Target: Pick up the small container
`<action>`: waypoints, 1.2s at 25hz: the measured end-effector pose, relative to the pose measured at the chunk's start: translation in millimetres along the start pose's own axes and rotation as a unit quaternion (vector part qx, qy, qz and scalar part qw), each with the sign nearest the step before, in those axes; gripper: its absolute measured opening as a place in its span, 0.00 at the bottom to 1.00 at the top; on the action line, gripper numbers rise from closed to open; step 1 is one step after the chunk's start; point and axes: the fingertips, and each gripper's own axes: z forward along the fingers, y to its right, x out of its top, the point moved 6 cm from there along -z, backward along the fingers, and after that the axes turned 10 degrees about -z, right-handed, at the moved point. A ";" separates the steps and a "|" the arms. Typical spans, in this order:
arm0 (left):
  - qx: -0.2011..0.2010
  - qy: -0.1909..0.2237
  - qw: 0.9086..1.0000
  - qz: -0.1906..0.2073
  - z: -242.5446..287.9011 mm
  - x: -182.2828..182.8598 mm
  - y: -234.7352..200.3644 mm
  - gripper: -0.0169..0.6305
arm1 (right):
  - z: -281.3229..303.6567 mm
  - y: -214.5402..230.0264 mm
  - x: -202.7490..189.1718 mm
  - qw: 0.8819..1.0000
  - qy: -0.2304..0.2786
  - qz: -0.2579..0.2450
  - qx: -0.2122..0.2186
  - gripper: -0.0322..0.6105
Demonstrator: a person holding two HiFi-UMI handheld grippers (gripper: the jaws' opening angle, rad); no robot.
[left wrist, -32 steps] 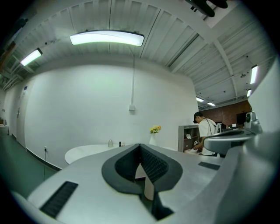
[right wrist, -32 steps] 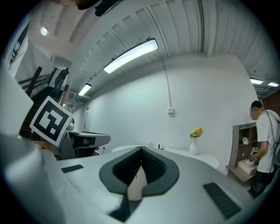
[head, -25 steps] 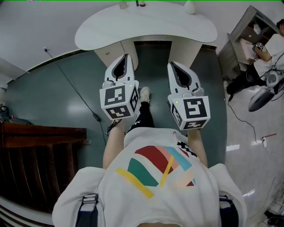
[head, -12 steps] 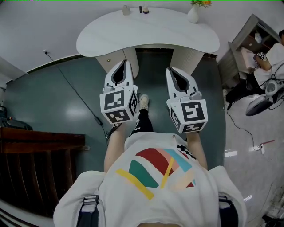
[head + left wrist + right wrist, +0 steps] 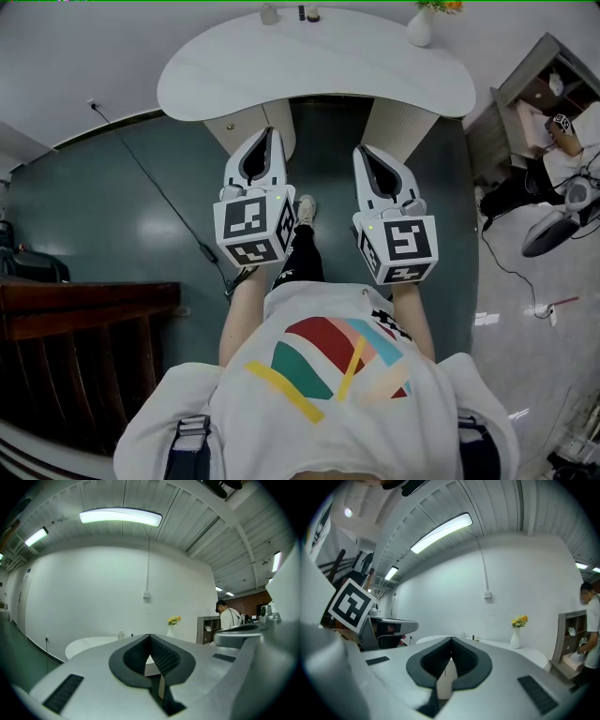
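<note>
**Operator:** Reaching or grasping: which step was in hand?

**Technician:** Reaching, by my judgement. The left gripper (image 5: pixel 268 132) and the right gripper (image 5: pixel 362 150) were held level, side by side, short of the bench (image 5: pixel 319 70). Neither touched anything.

**Operator:** State of the fingers?

**Technician:** Both pairs were clenched tip to tip, with nothing between them.

**Operator:** Location of the target?

**Technician:** The small container (image 5: pixel 269 14) stood at the far edge of the bench, well apart from both grippers. A small dark item (image 5: pixel 302 12) stood near it, and a vase (image 5: pixel 419 28) of flowers stood further right. Reading the pale piece as the target was a judgement; it was too small to identify firmly.

**Operator:** Next move?

**Technician:** It called for carrying one gripper across the bench, releasing its fingers, setting them round the container, then closing. Clearance from the dark item needed care.
</note>
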 end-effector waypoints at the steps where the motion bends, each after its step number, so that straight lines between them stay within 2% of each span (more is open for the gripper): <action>1: -0.002 0.000 1.000 0.001 3.2 -0.2 -2.5 0.05 | 5.1 -0.6 -1.2 1.000 -0.001 0.001 0.000 0.07; 11: -0.003 -0.010 1.000 -0.001 57.5 -3.4 -28.3 0.05 | 65.7 14.4 -12.9 1.000 -0.013 0.011 0.001 0.07; 22: 0.008 -0.022 0.999 -0.023 140.8 -6.2 -73.6 0.05 | 160.8 36.5 -16.8 0.999 -0.021 0.026 0.023 0.07; 26: 0.012 -0.024 0.999 -0.026 178.7 4.1 -93.7 0.05 | 203.9 48.4 -10.9 0.998 -0.023 0.042 0.030 0.07; 30: 0.014 -0.022 0.999 -0.029 221.4 20.9 -116.7 0.05 | 250.6 56.1 1.0 0.998 -0.024 0.036 0.040 0.07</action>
